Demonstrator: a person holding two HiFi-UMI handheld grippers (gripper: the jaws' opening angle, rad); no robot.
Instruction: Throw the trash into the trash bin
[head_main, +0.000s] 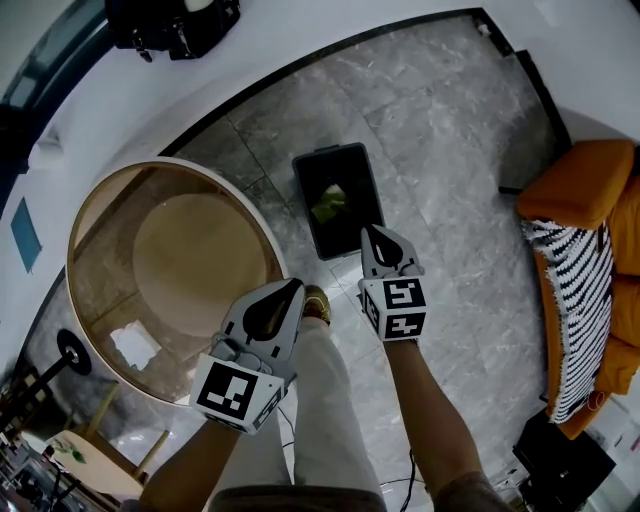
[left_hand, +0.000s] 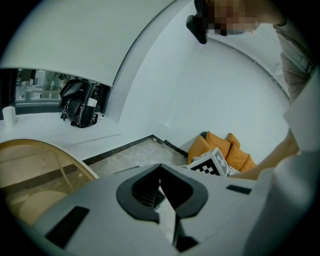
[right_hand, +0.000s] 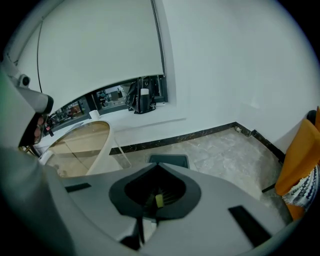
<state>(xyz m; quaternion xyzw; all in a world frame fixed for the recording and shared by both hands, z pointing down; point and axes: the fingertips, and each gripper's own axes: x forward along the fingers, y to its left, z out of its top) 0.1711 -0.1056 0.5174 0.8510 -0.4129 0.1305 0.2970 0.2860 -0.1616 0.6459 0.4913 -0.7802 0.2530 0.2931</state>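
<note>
A dark rectangular trash bin (head_main: 304, 214) stands on the grey marble floor, with a yellow-green piece of trash (head_main: 330, 200) lying inside it. My right gripper (head_main: 371, 229) hangs just above the bin's near right corner, jaws shut with nothing between the tips; in the right gripper view the bin (right_hand: 169, 160) shows beyond the shut jaws (right_hand: 157, 165). A small yellowish bit shows through the jaw opening, and I cannot tell what it is. My left gripper (head_main: 298, 284) is held lower left, beside the table's rim, shut and empty (left_hand: 160, 167).
A round glass table (head_main: 74, 245) with a tan lower shelf fills the left; a white paper (head_main: 135, 346) lies under it. An orange sofa (head_main: 588, 182) with a striped cushion (head_main: 575, 300) stands at right. A black bag (head_main: 178, 24) sits on the far ledge. The person's shoe (head_main: 317, 304) is near the bin.
</note>
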